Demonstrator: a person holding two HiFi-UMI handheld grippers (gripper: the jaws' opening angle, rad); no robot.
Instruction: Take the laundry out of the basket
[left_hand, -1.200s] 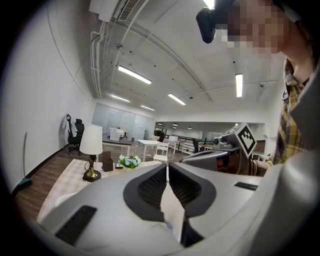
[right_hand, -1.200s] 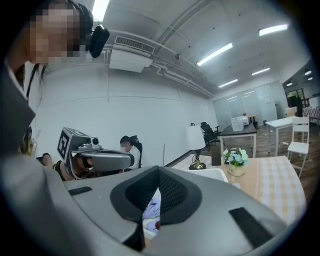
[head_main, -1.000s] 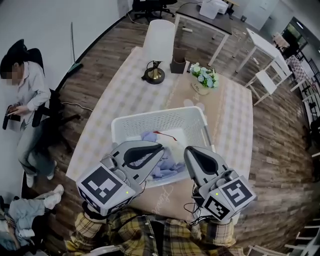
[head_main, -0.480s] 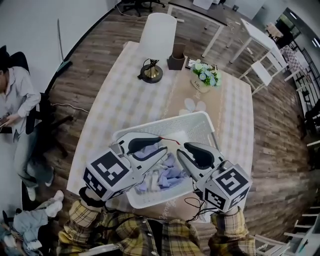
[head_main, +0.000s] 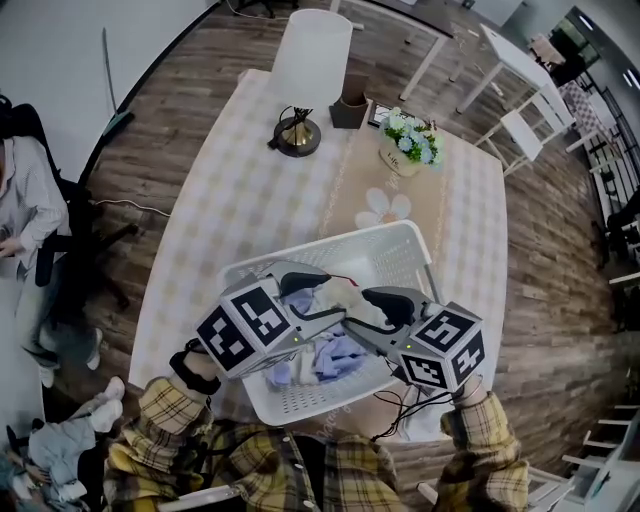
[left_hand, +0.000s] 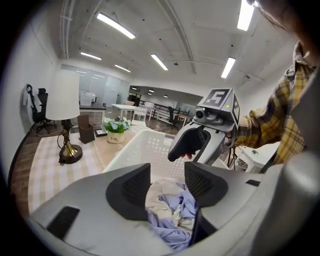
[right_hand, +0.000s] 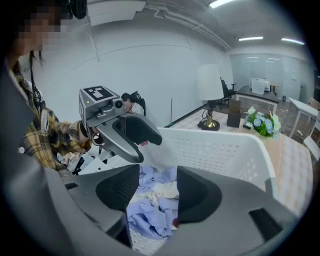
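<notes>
The left gripper (head_main: 322, 300) and the right gripper (head_main: 360, 312) both dip into the white basket (head_main: 330, 243) in the head view. Their tips point toward each other above the laundry (head_main: 330, 357), a heap of pale lilac and cream cloth lying on the basket's bottom. The basket sits at the near end of the checked table (head_main: 240, 200). A lamp (head_main: 300, 70) and a pot of flowers (head_main: 408, 145) stand well apart from it at the far end.

In the left gripper view, the left gripper (left_hand: 167, 187) has its jaws partly apart, having just been opening. The laundry (left_hand: 170, 215) shows through the gap below them, and the pads press on nothing. The right gripper (left_hand: 186, 145) hangs just beyond, inside the basket (left_hand: 140, 150).

In the right gripper view, the right gripper (right_hand: 157, 192) also has its jaws partly apart after just opening. The laundry (right_hand: 150, 212) lies under the gap, ungripped. The left gripper (right_hand: 137, 132) hangs opposite, above the same heap, with the holed wall of the basket (right_hand: 220, 150) curving round behind it.
</notes>
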